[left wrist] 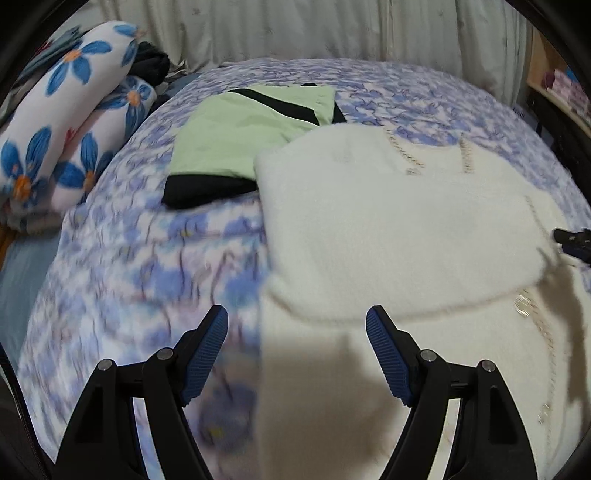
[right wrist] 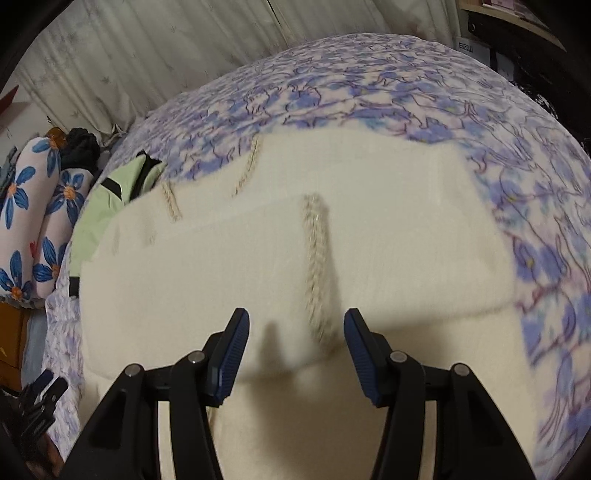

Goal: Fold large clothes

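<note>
A cream knitted sweater (left wrist: 388,229) with braided stripes lies on the bed, its top part folded down over the rest. My left gripper (left wrist: 297,314) hovers open above the sweater's left edge, half over the bedspread, with nothing between its fingers. In the right wrist view my right gripper (right wrist: 296,315) stands open just above the sweater (right wrist: 258,258). A braided stripe (right wrist: 316,266) on the fold's edge runs into the gap between its jaws, but the pads do not press on it. A folded green and black garment (left wrist: 240,133) lies behind the sweater, partly under it.
A blue-flowered bedspread (left wrist: 147,266) covers the bed. Two rolled flower-print pillows (left wrist: 66,122) and dark clothes (left wrist: 149,62) sit at the far left. A pale curtain (left wrist: 295,26) hangs behind. A shelf (left wrist: 554,85) stands at the right edge.
</note>
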A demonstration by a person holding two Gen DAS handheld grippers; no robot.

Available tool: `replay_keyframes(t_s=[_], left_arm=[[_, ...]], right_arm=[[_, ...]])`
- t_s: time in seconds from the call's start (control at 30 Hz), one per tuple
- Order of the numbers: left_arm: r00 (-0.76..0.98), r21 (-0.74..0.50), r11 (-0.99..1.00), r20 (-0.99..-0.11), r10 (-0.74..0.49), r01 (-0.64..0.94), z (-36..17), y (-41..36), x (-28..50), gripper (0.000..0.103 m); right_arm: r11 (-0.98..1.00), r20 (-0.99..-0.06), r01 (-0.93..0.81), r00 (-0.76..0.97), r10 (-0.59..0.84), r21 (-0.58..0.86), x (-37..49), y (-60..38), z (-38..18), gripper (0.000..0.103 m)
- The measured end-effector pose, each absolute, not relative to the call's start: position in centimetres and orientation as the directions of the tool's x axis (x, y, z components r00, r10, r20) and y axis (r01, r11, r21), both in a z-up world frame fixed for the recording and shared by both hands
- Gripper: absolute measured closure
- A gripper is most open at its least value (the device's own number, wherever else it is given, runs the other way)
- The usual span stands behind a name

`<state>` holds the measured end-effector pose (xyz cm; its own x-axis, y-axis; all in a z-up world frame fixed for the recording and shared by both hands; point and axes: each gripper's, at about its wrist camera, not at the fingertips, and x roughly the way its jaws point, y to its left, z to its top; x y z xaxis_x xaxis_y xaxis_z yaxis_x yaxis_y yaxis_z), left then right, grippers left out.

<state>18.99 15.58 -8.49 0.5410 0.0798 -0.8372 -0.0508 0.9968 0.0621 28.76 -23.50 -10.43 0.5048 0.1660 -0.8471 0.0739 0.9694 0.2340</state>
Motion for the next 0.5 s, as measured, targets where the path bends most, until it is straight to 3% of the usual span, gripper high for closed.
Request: replay_keyframes(t_s=[0.37, 0.47, 0.5], left_arm=[[0.410, -0.033, 0.998, -0.912, -0.010, -0.049, -13.3, 18.9, 30.5, 0.027], [0.386, -0.066, 0.996, -0.922, -0.037, -0.062, -14.8, 19.1, 31.8, 0.026], [0.389, -0.080, 0.994, -0.920, -0.047, -0.068, -15.1, 19.2, 32.2, 0.025]], right_arm=[[0.951, -0.837, 0.025, 0.483, 0.257, 0.307, 34.9, -25.2, -13.6, 0.050], [0.962, -0.838, -0.020, 0.488, 0.246, 0.271, 35.3, -24.1, -14.1, 0.050], [0.967, -0.839, -0.038, 0.490, 0.237, 0.251, 35.3, -23.7, -14.0, 0.058]])
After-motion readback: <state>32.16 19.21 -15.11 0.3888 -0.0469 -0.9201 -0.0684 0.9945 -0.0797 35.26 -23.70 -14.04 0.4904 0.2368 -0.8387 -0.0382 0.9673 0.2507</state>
